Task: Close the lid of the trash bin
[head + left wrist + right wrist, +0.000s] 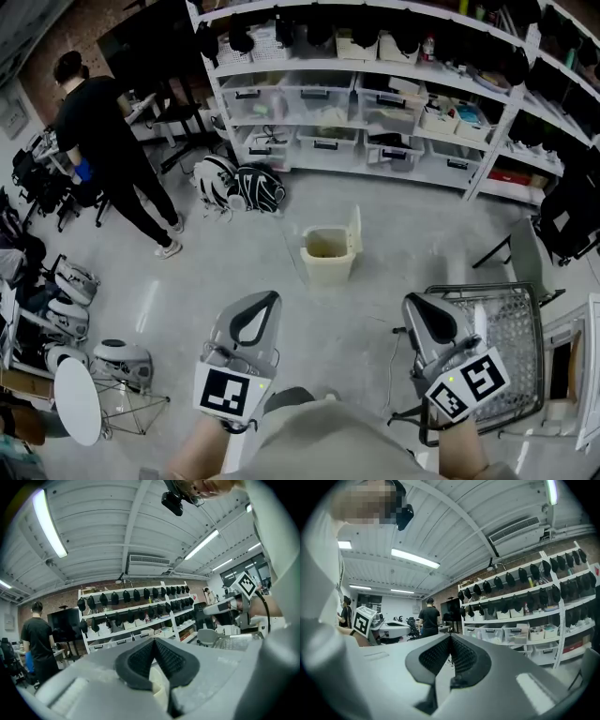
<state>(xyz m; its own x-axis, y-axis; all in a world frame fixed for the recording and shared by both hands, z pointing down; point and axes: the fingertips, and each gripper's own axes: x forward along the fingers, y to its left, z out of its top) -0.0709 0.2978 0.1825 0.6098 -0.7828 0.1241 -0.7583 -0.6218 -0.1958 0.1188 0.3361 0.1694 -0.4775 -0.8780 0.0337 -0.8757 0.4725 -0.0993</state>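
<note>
A small cream trash bin stands on the grey floor ahead of me, its lid swung up at the right side so the inside shows. My left gripper is held low at the bottom left, well short of the bin, jaws shut and empty. My right gripper is at the bottom right, also shut with nothing in it. In the left gripper view the black pads meet at the tips; the right gripper view shows its pads pressed together too. Both point up toward the shelves.
White shelving with clear boxes and dark helmets runs along the back. A person in black stands at the far left. Helmets lie on the floor left of the bin. A wire cart stands by my right gripper; a small white table at bottom left.
</note>
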